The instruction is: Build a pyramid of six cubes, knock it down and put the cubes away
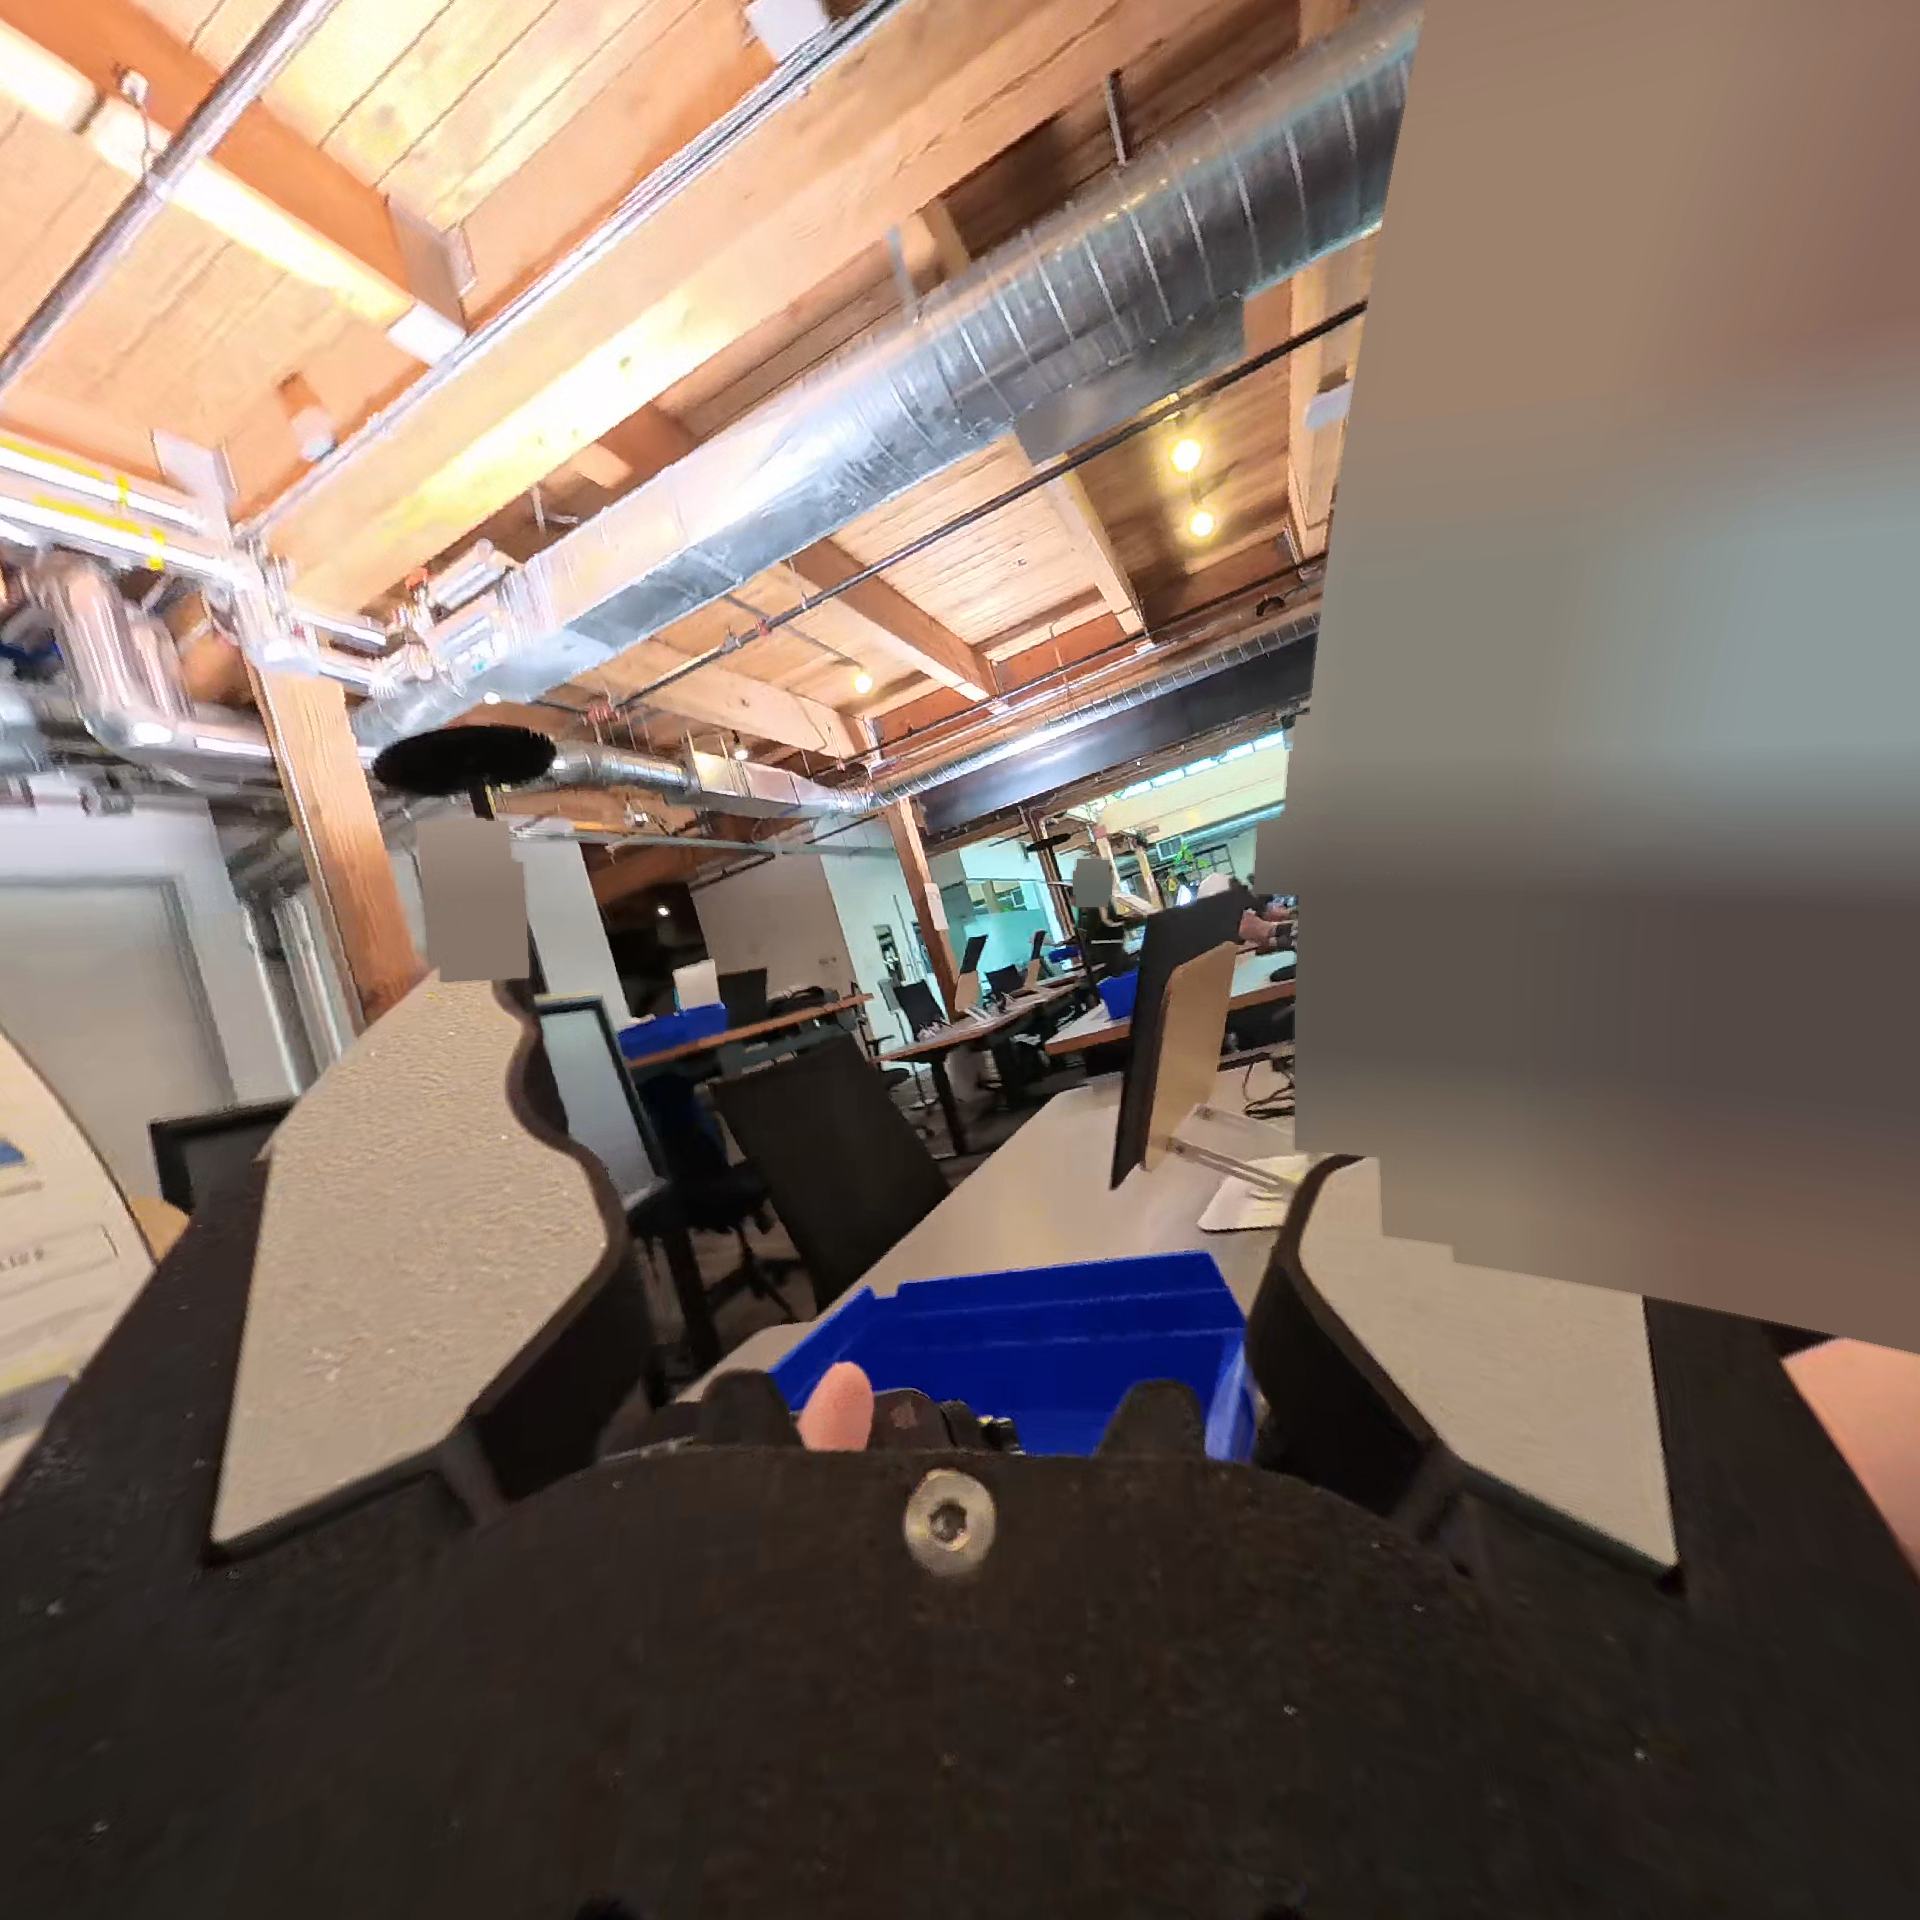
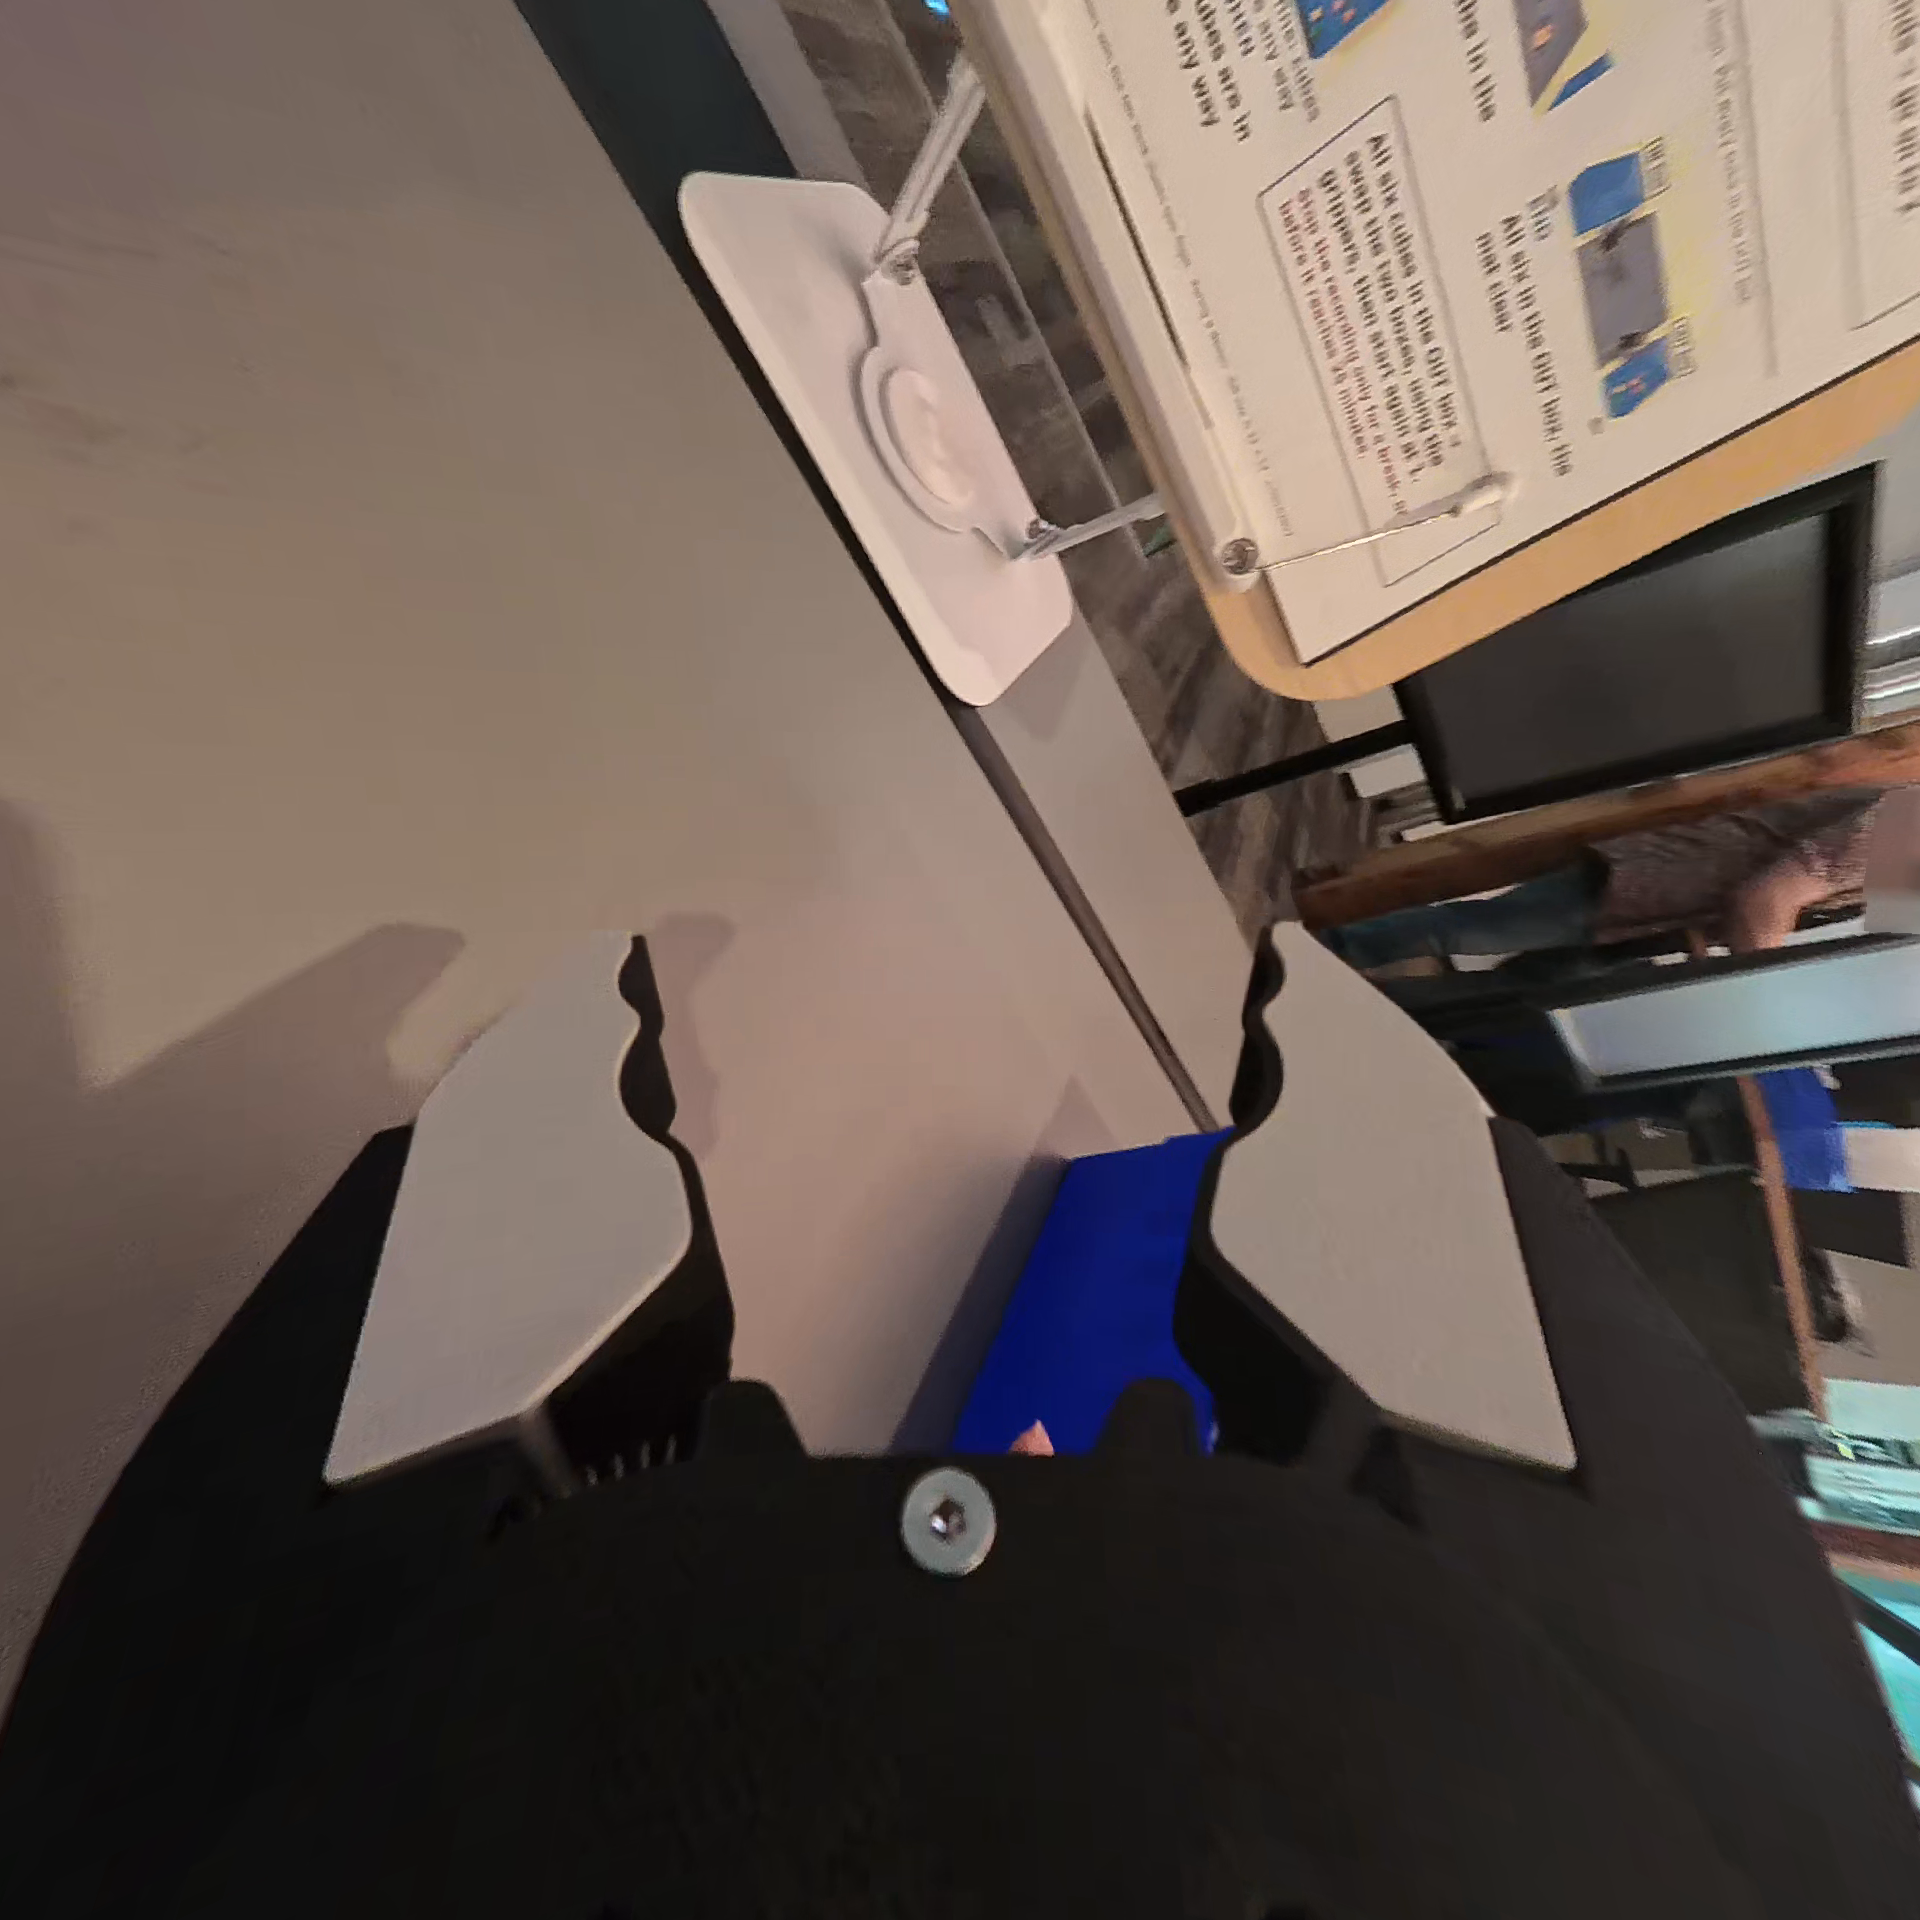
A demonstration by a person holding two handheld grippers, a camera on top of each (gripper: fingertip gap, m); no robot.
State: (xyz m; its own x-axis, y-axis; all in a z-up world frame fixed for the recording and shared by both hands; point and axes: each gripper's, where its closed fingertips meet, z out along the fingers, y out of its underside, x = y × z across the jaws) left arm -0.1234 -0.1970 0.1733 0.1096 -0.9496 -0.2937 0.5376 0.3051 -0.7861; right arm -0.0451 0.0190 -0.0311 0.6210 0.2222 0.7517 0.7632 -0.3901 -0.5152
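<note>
Left wrist view is tipped way up, so it's mostly wooden ceiling beams and a silver duct [image 1: 1039,343]. The left gripper [image 1: 914,1091] has its 2 fingers spread wide with nothing between them; the right one's tip disappears behind a blurred patch. Low between the fingers sits a blue bin [image 1: 1029,1340] on a pale table [image 1: 997,1195]. Only the back wall and rim show, so I can't tell what's in it. A fingertip [image 1: 836,1408] pokes up right in front of the bin. Further back there's a black office chair [image 1: 831,1143], and right of that a stand seen edge-on [image 1: 1174,1060].

Right wrist view is rolled sideways. The right gripper [image 2: 951,987] is also spread wide and empty, hanging over the same pale table [image 2: 416,520]. Between the fingers, towards the right one, there's a blue bin [image 2: 1081,1299], only an outer side visible, contents hidden. Up top, a white base plate [image 2: 883,416] sits on the table, holding up an instruction sheet on a board [image 2: 1455,312], with a dark monitor [image 2: 1642,644] past it.

No cubes visible in either view.
</note>
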